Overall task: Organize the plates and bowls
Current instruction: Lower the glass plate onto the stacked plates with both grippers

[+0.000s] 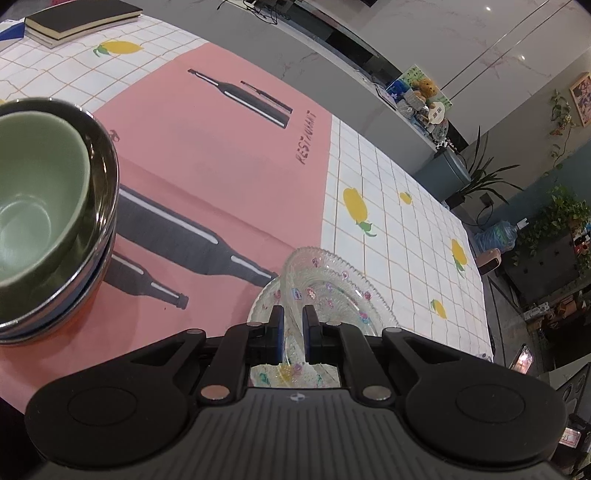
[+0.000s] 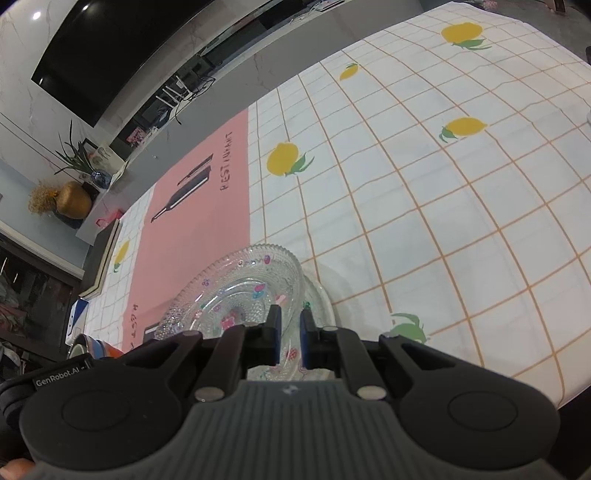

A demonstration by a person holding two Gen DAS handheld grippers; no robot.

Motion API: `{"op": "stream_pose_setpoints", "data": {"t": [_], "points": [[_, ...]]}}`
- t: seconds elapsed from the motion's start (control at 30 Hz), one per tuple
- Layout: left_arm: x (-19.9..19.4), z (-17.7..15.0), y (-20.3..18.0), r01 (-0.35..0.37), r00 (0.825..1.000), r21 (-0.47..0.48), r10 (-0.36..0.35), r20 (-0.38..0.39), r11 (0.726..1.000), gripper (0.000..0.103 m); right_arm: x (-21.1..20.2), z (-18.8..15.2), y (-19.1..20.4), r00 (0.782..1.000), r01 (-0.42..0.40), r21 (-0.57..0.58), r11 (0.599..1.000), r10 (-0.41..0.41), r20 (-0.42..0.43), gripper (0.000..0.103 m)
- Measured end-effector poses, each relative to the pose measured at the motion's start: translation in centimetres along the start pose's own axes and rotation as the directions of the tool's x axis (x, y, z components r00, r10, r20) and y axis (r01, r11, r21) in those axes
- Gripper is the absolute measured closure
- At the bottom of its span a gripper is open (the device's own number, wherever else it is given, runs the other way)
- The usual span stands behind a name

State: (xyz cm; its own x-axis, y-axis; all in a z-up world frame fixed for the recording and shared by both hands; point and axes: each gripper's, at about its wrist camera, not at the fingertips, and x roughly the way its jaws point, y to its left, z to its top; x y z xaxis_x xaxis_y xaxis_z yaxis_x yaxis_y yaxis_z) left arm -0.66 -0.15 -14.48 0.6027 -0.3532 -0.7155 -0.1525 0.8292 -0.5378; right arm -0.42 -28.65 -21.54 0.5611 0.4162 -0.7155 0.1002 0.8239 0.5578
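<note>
A clear glass dish (image 1: 295,273) with small coloured flowers hangs tilted over a matching glass plate (image 1: 354,295) that lies at the edge of the pink placemat. My left gripper (image 1: 293,314) is shut on the dish's near rim. From the other side, the right wrist view shows the same dish (image 2: 243,280) above the plate (image 2: 319,295). My right gripper (image 2: 290,315) is shut on the dish's right rim. At the left stands a stack of bowls, with a green bowl (image 1: 37,184) nested in a steel bowl (image 1: 105,173).
The pink placemat (image 1: 221,166) lies on a white checked tablecloth (image 2: 424,192) printed with lemons. Books (image 1: 74,22) sit at the table's far left corner. The table's right edge (image 1: 480,280) drops to the room floor. A blue box (image 2: 77,321) sits beside the table.
</note>
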Motion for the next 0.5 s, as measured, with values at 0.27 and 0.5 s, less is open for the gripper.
{"op": "stream_pose_setpoints", "data": {"t": [0.27, 0.5], "points": [[-0.03, -0.60, -0.02, -0.005, 1.000, 0.009, 0.005, -0.019, 1.000, 0.093, -0.46, -0.31, 0.05, 1.000, 0.022, -0.024, 0.999, -0.022, -0.004, 0.095], [-0.14, -0.91, 0.14, -0.030, 0.999, 0.017, 0.031, -0.031, 0.999, 0.093, -0.23, -0.88, 0.44, 0.999, 0.039, -0.056, 0.998, -0.040, -0.017, 0.095]]}}
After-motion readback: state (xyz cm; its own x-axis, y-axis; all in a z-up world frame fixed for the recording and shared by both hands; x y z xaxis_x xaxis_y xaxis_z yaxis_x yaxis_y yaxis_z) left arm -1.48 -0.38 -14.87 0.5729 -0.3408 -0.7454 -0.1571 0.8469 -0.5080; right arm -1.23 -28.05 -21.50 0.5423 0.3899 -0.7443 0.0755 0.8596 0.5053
